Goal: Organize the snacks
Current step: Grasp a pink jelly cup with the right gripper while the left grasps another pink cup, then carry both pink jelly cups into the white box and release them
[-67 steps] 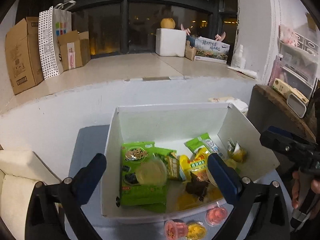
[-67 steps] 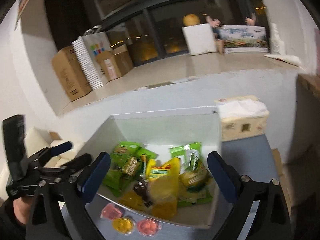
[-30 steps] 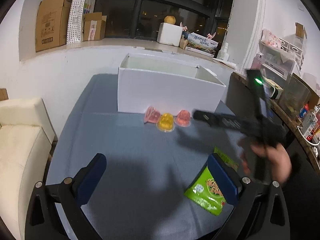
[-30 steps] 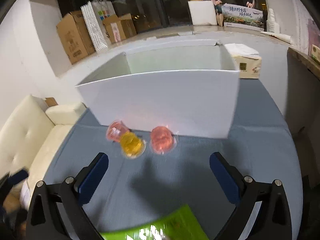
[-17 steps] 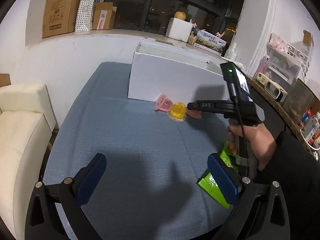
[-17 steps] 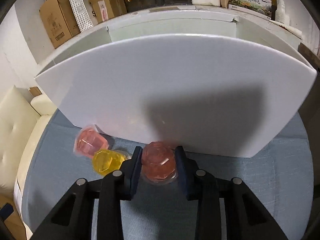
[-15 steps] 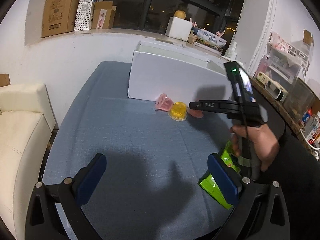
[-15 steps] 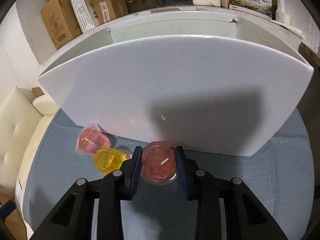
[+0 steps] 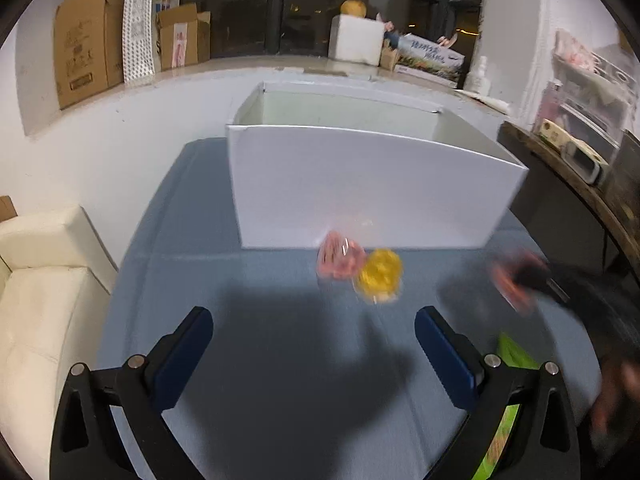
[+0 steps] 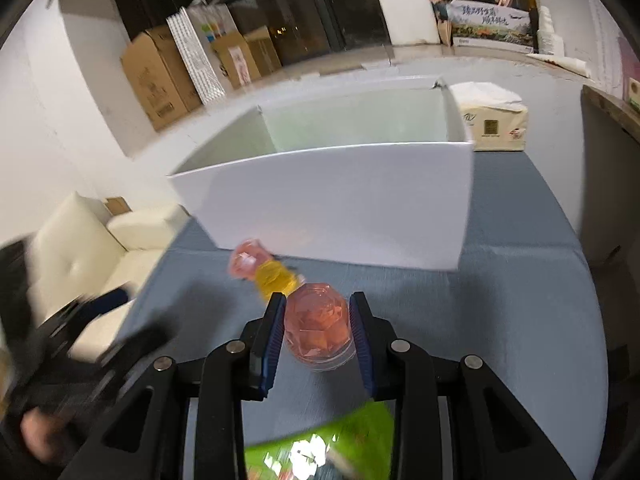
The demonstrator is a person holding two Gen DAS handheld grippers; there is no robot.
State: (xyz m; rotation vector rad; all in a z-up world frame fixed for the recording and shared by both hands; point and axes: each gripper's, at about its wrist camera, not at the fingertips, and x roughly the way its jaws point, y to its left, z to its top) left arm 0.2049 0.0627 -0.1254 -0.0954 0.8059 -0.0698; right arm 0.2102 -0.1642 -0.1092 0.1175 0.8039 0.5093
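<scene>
Between right claw pads, pink jelly cup, apparently upright

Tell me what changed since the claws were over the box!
The right claw closed on a pink jelly cup and pulled it away from the white box, off its spot beside the yellow cup. The left claw backed off, open. The yellow cup, other pink cup and box stayed put.

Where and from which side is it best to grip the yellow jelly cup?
Probably the yellow cup by its faceted wall, jaws on the near and far sides, from above. A pink cup seems to touch its left side and the white box stands close behind, so a sideways approach looks crowded.
</scene>
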